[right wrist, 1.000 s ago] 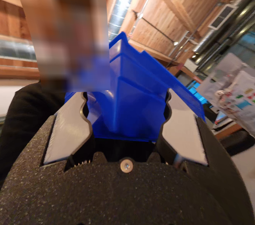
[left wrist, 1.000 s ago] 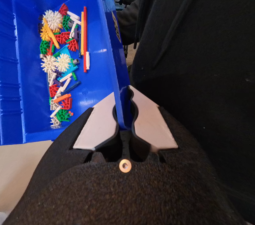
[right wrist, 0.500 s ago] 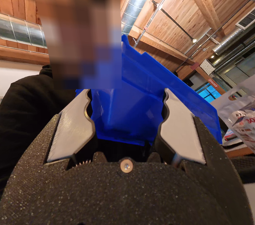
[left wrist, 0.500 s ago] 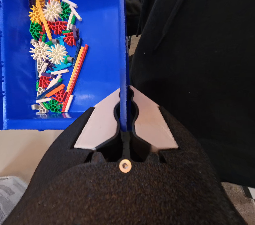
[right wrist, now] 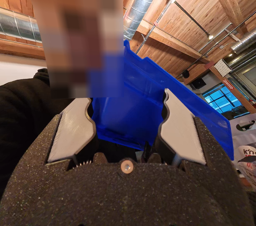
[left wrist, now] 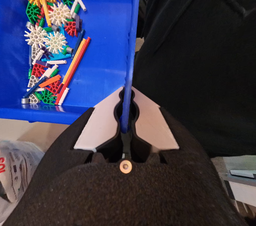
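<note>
A blue plastic bin (left wrist: 105, 25) is held up in the air, tilted. Many small coloured construction-toy pieces (left wrist: 52, 39), among them snowflake connectors and long red and yellow rods, lie piled along its left side and low end. My left gripper (left wrist: 127, 89) is shut on the bin's side wall, one finger inside and one outside. My right gripper (right wrist: 127, 95) points up at the ceiling with its jaws wide apart. The bin's underside (right wrist: 138, 115) sits between and just beyond its fingers. I cannot tell whether they touch it.
A person in a black garment (left wrist: 194, 53) stands close on the right, and also shows in the right wrist view (right wrist: 20, 108). A printed plastic bag (left wrist: 13, 163) lies on the tan table (left wrist: 27, 129) below the bin. It also shows at the right (right wrist: 246, 143).
The bin has swung round in the left wrist view and its wall now stands nearly vertical. The long rods and loose pieces have slid toward the near end. The right gripper has tipped further up.
</note>
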The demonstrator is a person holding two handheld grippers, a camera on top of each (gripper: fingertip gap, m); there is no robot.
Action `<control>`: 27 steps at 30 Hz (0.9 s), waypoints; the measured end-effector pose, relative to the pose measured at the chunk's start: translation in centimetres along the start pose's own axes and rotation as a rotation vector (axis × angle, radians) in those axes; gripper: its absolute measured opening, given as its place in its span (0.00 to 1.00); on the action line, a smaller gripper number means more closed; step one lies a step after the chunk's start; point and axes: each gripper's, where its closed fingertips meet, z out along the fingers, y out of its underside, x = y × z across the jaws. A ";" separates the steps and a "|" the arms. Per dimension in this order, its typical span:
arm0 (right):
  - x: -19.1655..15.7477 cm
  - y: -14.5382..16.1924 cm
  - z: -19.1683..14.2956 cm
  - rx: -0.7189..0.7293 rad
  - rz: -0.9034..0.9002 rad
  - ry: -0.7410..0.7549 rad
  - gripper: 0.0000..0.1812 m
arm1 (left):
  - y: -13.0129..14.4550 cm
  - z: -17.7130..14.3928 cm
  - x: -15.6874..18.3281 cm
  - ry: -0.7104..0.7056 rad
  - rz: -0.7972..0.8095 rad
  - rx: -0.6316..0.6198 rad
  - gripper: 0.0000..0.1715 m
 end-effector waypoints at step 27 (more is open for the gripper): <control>6.3 -0.9 6.7 -0.030 -0.024 0.234 0.54 | 2.3 -9.0 -3.3 0.238 -0.092 0.225 0.01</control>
